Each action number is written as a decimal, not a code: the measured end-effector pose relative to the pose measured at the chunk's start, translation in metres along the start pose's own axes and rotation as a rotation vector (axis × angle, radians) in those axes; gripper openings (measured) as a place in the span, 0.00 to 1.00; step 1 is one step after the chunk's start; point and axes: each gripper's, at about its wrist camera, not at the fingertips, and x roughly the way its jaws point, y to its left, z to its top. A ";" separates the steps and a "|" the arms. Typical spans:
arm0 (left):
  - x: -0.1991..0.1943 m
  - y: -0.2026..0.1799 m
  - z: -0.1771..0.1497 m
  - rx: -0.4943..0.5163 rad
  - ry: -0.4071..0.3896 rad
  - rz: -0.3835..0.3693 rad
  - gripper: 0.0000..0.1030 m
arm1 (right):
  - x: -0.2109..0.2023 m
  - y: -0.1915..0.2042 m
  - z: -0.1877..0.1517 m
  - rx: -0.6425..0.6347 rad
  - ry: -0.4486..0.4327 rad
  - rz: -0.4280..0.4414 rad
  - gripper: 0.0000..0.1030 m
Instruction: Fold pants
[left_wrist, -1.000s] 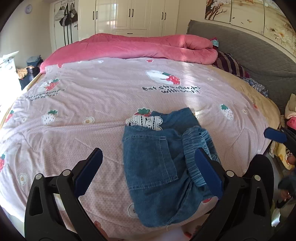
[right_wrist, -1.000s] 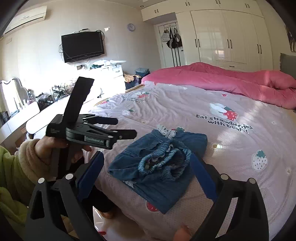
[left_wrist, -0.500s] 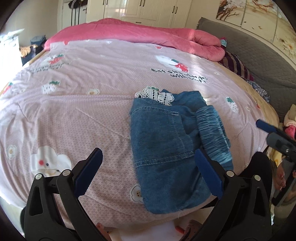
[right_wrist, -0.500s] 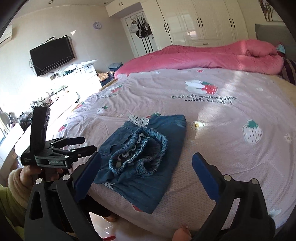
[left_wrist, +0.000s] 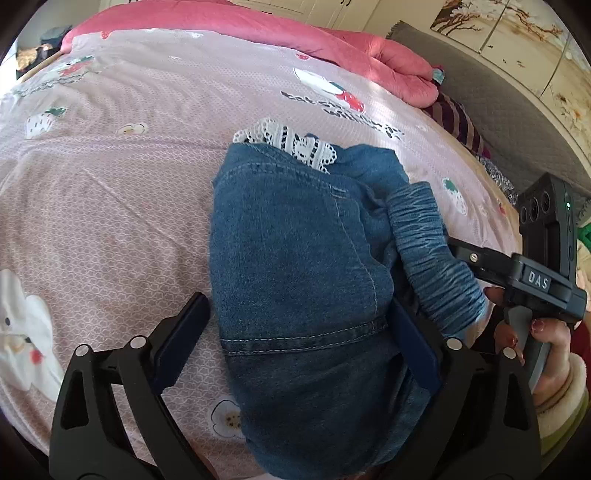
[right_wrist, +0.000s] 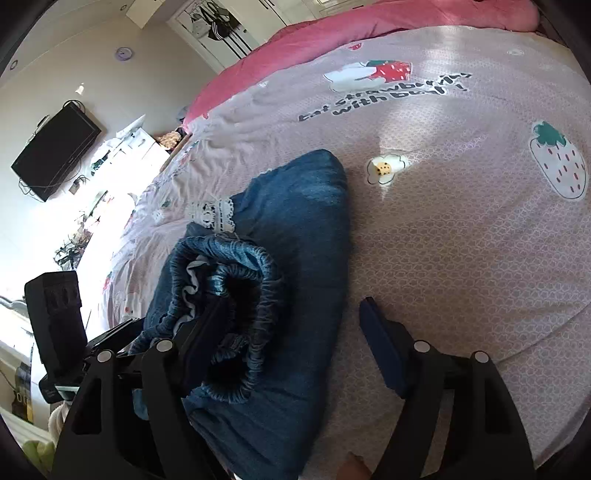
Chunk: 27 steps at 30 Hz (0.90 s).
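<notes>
Folded blue denim pants (left_wrist: 295, 240) with a white lace trim (left_wrist: 288, 140) lie near the front edge of the pink strawberry bedsheet (left_wrist: 110, 184). My left gripper (left_wrist: 299, 332) straddles their near left part. Its jaws are closing, one fingertip at the left denim edge and the other resting on the cloth. My right gripper (right_wrist: 291, 332) straddles the right side of the pants (right_wrist: 306, 229) with closing jaws. Its left finger is inside the gathered waistband (right_wrist: 251, 266), and its right finger is over bare sheet, apart from the denim. A hand holds the right gripper's handle (left_wrist: 539, 288).
A rolled pink duvet (left_wrist: 258, 26) lies along the far side of the bed. A grey headboard (left_wrist: 498, 110) and a striped pillow (left_wrist: 458, 122) stand to the right. A wall TV (right_wrist: 55, 147) and a cluttered white dresser (right_wrist: 122, 147) lie beyond the bed's left side.
Both grippers came down onto the pants. The right one rolled and swung in from the right, its left finger entering the waistband, and its jaws narrowed.
</notes>
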 end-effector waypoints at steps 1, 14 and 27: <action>0.001 0.000 0.000 0.002 0.000 -0.001 0.80 | 0.001 0.001 0.000 -0.010 0.000 -0.005 0.68; -0.023 -0.026 0.013 0.069 -0.096 0.056 0.28 | -0.019 0.048 0.001 -0.229 -0.113 -0.065 0.13; -0.030 -0.035 0.084 0.109 -0.227 0.090 0.27 | -0.030 0.066 0.072 -0.280 -0.237 -0.083 0.12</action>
